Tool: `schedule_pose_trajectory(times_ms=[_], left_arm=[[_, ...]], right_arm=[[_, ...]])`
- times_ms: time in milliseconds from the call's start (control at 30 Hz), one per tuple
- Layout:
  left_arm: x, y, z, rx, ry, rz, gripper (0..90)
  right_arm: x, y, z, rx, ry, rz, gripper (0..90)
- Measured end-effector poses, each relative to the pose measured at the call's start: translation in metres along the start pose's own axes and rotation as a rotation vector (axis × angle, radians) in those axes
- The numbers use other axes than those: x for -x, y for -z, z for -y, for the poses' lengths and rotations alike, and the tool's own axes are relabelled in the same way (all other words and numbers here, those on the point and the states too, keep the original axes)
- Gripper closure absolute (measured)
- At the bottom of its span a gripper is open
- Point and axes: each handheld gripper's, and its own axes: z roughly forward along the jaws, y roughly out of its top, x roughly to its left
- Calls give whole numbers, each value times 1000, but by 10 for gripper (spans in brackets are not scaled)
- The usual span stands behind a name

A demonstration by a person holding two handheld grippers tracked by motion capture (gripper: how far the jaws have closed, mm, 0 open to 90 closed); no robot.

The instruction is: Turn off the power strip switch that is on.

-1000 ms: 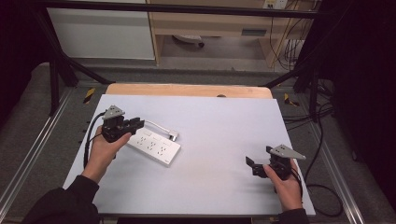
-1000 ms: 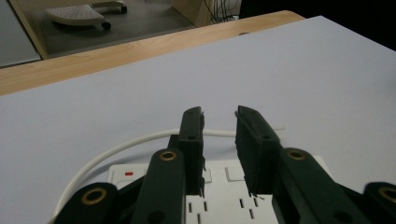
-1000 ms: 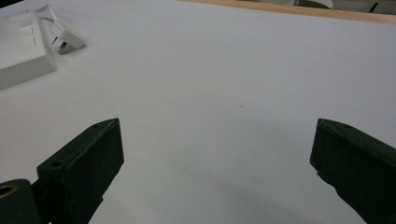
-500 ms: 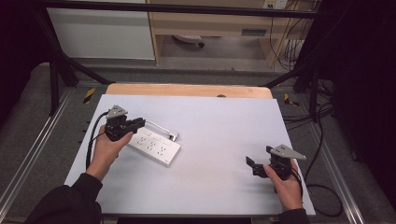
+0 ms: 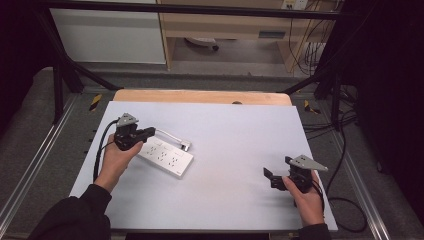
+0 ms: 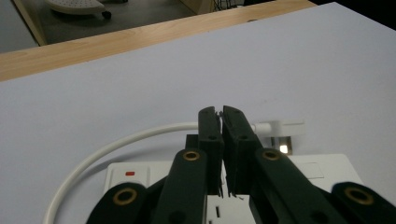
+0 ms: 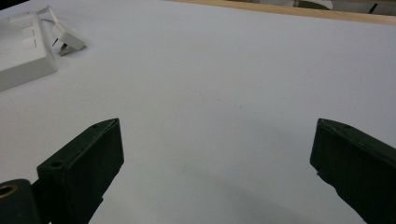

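Observation:
A white power strip (image 5: 167, 159) lies on the left half of the white tabletop (image 5: 235, 135). Its white cable (image 5: 167, 134) loops round to a white plug (image 5: 186, 146) lying beside the strip's far side. My left gripper (image 5: 151, 132) hovers over the strip's left end, shut with nothing between its jaws. In the left gripper view the gripper (image 6: 220, 114) stands over the strip (image 6: 322, 170), with the cable (image 6: 116, 144) and plug (image 6: 280, 129) just beyond its tips. My right gripper (image 5: 270, 178) rests open near the front right. In the right gripper view the gripper (image 7: 217, 123) faces bare table, with the strip (image 7: 21, 51) and plug (image 7: 67, 39) far off.
A wooden strip (image 5: 200, 96) runs along the table's far edge. Metal rails (image 5: 30, 170) flank both sides, and black cables (image 5: 345, 202) trail on the floor at the right. Wide bare tabletop separates the two grippers.
My left gripper has edged slightly to the right over the power strip. The right gripper has stayed where it was.

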Motion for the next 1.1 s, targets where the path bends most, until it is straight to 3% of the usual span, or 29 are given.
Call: schedule_pose_trajectory(times_ms=[1100], left_arm=[[-6,-13,8,-50,17,-13,899]], right_arm=[[0,1,0,1,-3,0,32]])
